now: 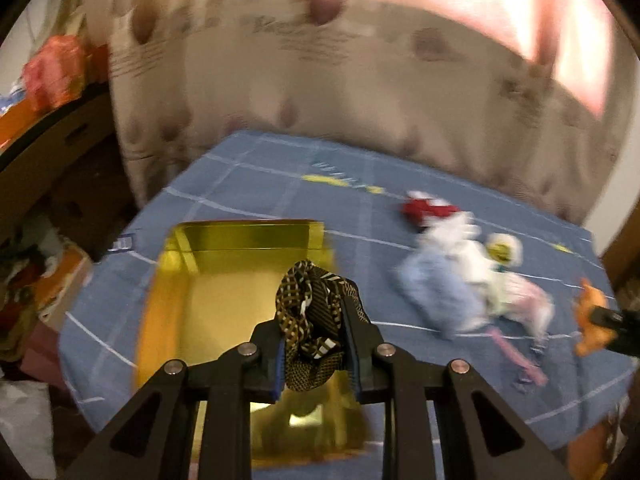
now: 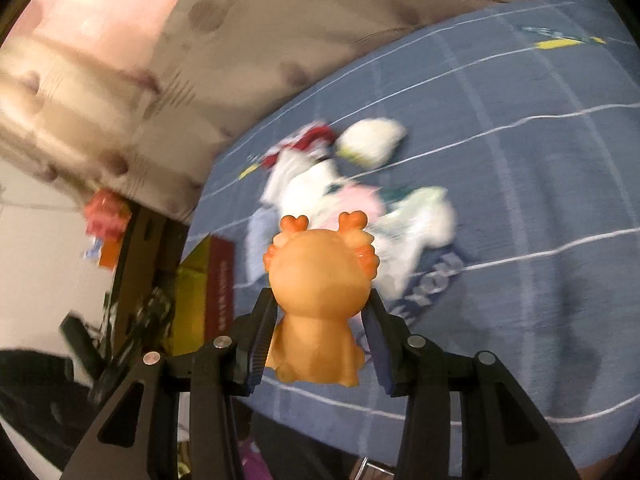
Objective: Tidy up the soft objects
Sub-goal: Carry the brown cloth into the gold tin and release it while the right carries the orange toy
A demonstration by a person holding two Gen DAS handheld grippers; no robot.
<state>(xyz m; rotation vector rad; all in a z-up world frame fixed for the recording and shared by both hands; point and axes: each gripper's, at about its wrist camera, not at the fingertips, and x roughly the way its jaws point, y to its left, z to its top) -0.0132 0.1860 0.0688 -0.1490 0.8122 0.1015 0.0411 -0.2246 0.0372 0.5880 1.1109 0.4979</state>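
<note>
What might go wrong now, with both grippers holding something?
The patterned cloth bunches loosely in the left gripper above the gold tin; a hanging fold may catch the rim or land outside. The right gripper pinches the rounded orange toy, which might slip.

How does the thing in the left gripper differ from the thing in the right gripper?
The left gripper holds a crumpled black-and-gold patterned cloth, limp and shapeless; the right gripper holds an orange toy figure, smooth, one colour, upright. The cloth hangs over the open gold tin; the figure is over the blue sheet. Both are clamped between fingers.
</note>
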